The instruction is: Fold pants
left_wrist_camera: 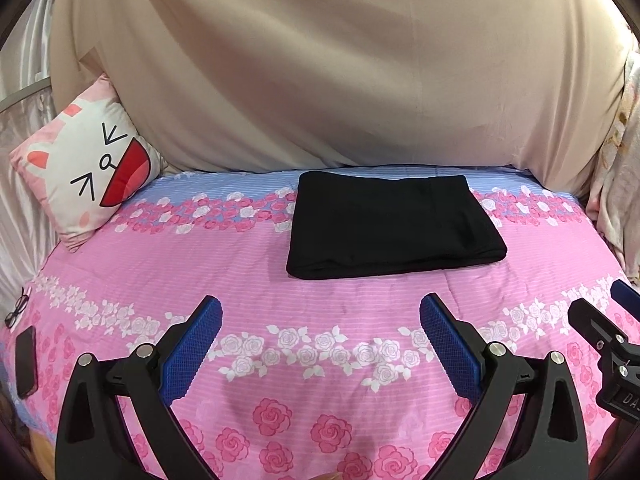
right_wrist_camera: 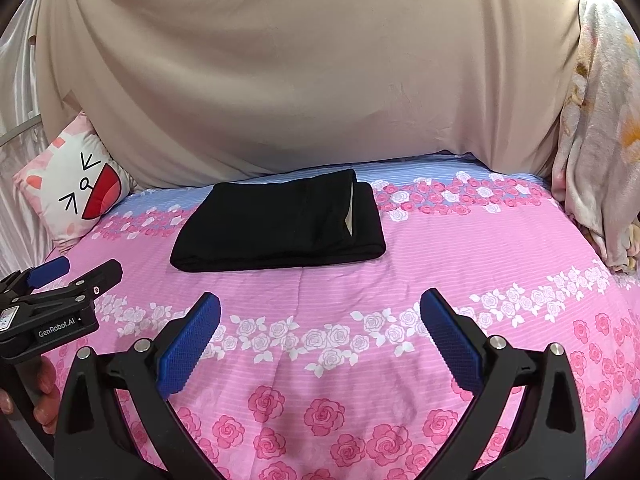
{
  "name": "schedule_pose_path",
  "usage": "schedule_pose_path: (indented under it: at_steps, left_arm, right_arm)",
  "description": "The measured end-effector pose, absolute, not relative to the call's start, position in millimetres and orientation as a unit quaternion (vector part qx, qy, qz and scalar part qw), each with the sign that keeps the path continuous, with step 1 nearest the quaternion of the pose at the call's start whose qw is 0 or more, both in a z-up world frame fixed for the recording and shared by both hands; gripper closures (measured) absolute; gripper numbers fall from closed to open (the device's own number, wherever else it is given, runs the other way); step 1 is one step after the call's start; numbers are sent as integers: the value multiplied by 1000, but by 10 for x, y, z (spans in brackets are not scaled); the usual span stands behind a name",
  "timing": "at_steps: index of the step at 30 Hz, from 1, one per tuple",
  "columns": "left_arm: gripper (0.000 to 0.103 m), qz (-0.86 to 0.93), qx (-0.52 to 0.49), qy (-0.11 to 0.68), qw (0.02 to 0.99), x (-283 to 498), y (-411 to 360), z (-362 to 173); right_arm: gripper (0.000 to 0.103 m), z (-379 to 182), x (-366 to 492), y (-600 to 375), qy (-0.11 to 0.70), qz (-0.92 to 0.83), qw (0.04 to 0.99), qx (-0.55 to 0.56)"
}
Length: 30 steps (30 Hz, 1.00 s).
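Note:
The black pants point(left_wrist_camera: 392, 224) lie folded into a flat rectangle on the pink floral bedsheet point(left_wrist_camera: 280, 288), toward the far side of the bed. They also show in the right wrist view point(right_wrist_camera: 280, 224), with a pale label visible in a fold. My left gripper point(left_wrist_camera: 320, 312) is open and empty, hovering above the sheet well in front of the pants. My right gripper point(right_wrist_camera: 320, 308) is open and empty too, also short of the pants. Each gripper shows at the edge of the other's view, the right gripper point(left_wrist_camera: 612, 320) and the left gripper point(right_wrist_camera: 76, 272).
A cat-face pillow point(left_wrist_camera: 88, 176) leans at the back left. A beige drape point(left_wrist_camera: 320, 60) covers the wall behind the bed. A floral blanket point(right_wrist_camera: 600, 120) hangs at the right. A phone point(left_wrist_camera: 26, 360) and glasses point(left_wrist_camera: 18, 308) lie at the sheet's left edge.

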<state>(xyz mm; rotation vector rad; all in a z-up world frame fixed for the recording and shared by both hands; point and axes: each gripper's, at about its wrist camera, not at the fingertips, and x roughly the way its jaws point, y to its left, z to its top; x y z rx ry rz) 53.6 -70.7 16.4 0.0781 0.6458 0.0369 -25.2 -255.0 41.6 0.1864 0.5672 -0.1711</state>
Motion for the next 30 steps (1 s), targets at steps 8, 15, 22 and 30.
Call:
schedule_pose_path:
  at_steps: [8,15,22,30]
  left_arm:
    - [5,23,36,319,947,545,-678,155]
    - [5,24,40,324,945,552,-667,120]
    - [5,21,42,325,944,557,-684,106]
    - [5,18,36,330,943,560,-693,71]
  right_arm:
    - [5,389,-230,-2528,284,-83,951,90]
    - [5,363,-226,-2540,289,-82,949,91]
    - [5,340,-239,-2571,293,-82,948,92]
    - [5,337,-240,-2575,294,-82,948,91]
